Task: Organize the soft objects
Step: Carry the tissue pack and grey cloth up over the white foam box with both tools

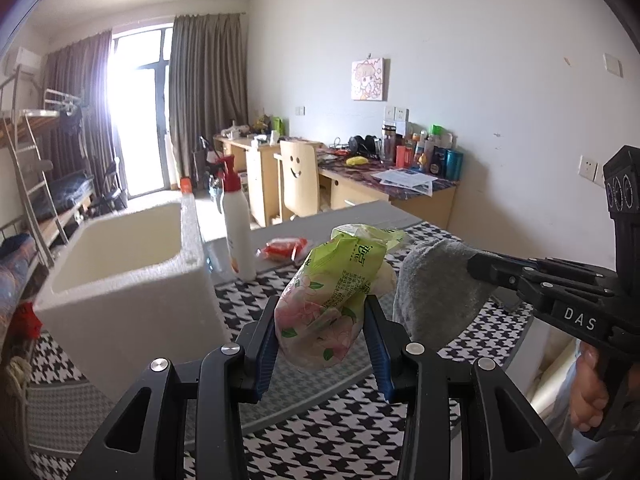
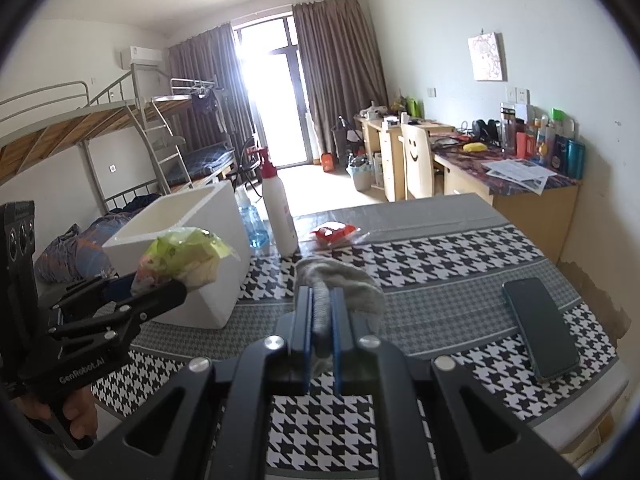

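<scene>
**Foam box waits while both tongs carry soft goods**

Foam is the destination, by my reading: the white styrofoam box (image 1: 120,276) stands open-topped on the houndstooth-covered surface (image 1: 320,432), at about 9 o'clock from the left tongs (image 1: 320,344) in the left wrist view. Those tongs pinch a green-and-pink floral tissue pack (image 1: 328,300) between their blue pads, the jaws partly spread around its bulk, and the pack is lifted clear of the cloth. The right tongs (image 2: 320,320) are pressed together on a grey sock (image 2: 340,280), which bunches up past the fingertips; the right wrist view shows it pinched along a thin fold.

The step in hand looks like the carry: both soft things are picked up and held above the surface, neither yet over the box. The next move calls for swinging each load toward the box opening at 9 to 10 o'clock, clearing its near wall, then spreading the jaws to drop.

A white pump bottle with a red top (image 1: 236,228) stands just beside the box at its 3 o'clock side, so the path should pass in front of it. A red snack packet (image 1: 282,248) lies beyond at 12 o'clock, and a dark phone (image 2: 540,328) rests at 3 o'clock in the right wrist view.
</scene>
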Demonstrator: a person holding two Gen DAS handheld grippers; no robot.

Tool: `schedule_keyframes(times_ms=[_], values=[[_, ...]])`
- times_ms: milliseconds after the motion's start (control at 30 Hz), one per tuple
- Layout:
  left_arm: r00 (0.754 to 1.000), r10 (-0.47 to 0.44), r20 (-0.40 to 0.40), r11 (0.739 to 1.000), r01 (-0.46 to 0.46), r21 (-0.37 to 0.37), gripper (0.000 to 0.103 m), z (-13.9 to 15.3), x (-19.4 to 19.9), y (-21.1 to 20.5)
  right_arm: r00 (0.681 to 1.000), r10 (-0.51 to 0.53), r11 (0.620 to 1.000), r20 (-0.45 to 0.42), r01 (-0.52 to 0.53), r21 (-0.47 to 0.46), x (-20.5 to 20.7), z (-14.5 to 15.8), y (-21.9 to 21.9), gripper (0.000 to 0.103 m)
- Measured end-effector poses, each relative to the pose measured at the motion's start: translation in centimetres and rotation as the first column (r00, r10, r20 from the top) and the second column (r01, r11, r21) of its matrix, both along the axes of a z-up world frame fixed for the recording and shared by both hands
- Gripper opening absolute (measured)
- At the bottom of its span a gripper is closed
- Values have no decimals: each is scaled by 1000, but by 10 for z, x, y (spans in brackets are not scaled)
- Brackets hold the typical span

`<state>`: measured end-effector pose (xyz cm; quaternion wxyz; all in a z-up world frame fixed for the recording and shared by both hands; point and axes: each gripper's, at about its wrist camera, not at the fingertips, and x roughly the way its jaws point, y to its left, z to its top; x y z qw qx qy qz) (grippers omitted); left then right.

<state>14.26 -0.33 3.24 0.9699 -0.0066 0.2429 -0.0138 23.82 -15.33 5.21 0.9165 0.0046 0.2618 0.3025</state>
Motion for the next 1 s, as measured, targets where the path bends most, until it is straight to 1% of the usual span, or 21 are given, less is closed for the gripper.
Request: schedule_keyframes(times_ms=[500, 633, 1000], values=[[999, 11, 37, 1000, -12, 16, 42, 24, 10, 5, 999, 2, 1000, 42, -3, 22, 6, 20, 8, 11], [998, 28, 56, 999, -30, 28, 42, 32, 11, 8, 998, 6, 1000, 57, -7, 22, 9, 26, 12, 11], [992, 78, 95, 996, -81, 28, 42, 55, 23, 22, 995, 4, 999, 100, -8, 44, 21, 48, 24, 11]])
